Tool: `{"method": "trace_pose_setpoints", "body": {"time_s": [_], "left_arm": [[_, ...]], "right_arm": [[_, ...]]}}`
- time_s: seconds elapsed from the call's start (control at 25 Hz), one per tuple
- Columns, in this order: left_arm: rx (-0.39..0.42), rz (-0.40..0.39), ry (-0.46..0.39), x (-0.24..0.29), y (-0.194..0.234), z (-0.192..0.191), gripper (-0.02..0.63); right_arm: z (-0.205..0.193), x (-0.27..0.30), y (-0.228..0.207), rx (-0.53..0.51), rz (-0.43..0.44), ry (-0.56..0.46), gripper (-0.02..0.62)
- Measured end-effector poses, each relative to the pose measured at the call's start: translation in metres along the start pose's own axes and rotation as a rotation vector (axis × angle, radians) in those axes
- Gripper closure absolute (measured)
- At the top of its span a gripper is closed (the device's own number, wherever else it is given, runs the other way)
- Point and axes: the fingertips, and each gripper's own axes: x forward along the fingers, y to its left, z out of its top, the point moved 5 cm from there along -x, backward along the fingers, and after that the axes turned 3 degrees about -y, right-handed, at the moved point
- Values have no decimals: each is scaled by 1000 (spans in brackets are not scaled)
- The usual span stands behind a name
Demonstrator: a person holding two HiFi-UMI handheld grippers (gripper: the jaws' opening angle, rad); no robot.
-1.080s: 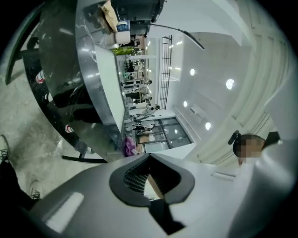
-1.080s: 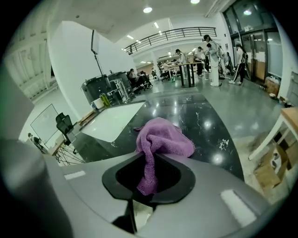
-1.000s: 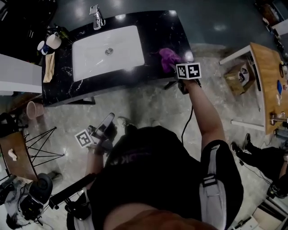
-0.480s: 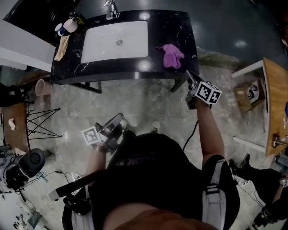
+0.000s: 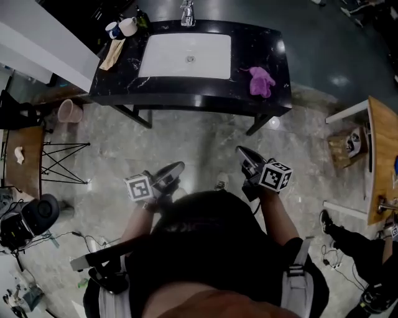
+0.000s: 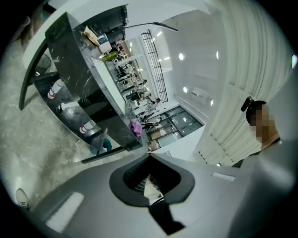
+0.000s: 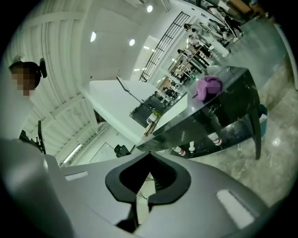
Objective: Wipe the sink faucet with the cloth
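Cloth (image 5: 262, 81): a purple, bunched heap on the black counter, at 3 o'clock of the basin and just inside the counter's front right corner; nothing touches it.
Right gripper (image 5: 241, 152): clenched, with the jaws pressed together and nothing between them; held over the floor at about 6 o'clock of the cloth and well apart from it, tips pointing toward the counter.
Left gripper (image 5: 176, 168): clenched and empty too, its jaws meeting at the tips; at 9 o'clock of the right gripper, also over the floor in front of the counter.
Floor (image 5: 199, 133): pale marbled tiles between the person and the counter.
Counter (image 5: 249, 43): black stone with white veins, on dark legs; the gripper views show bottles on a shelf beneath it.
Basin (image 5: 158, 56): white and rectangular, sunk in the counter, with a drain near the middle.
Beige towel (image 5: 113, 54): lies flat at 9 o'clock of the basin.
Mugs (image 5: 127, 26): two, close together at 10 o'clock of the basin, by the counter's back left corner.
Faucet (image 5: 187, 12): chrome, upright at 12 o'clock of the basin on the back edge, well apart from the cloth and from both grippers.
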Motion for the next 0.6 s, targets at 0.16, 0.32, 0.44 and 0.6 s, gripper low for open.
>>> {"method": "trace_pose_setpoints", "body": {"time_s": [0.16, 0.32, 0.44, 0.6], "left_arm": [[-19, -36, 29, -40, 6, -5, 604], [-30, -69, 56, -76, 9, -10, 604], [-48, -91, 65, -100, 14, -14, 604], [-63, -101, 99, -122, 21, -22, 604]], "right_arm": [[-56, 9, 61, 10, 43, 12, 584], [-101, 9, 98, -10, 33, 16, 584], [-127, 10, 113, -2, 8, 6, 584], [-153, 11, 129, -5, -12, -11, 584]]}}
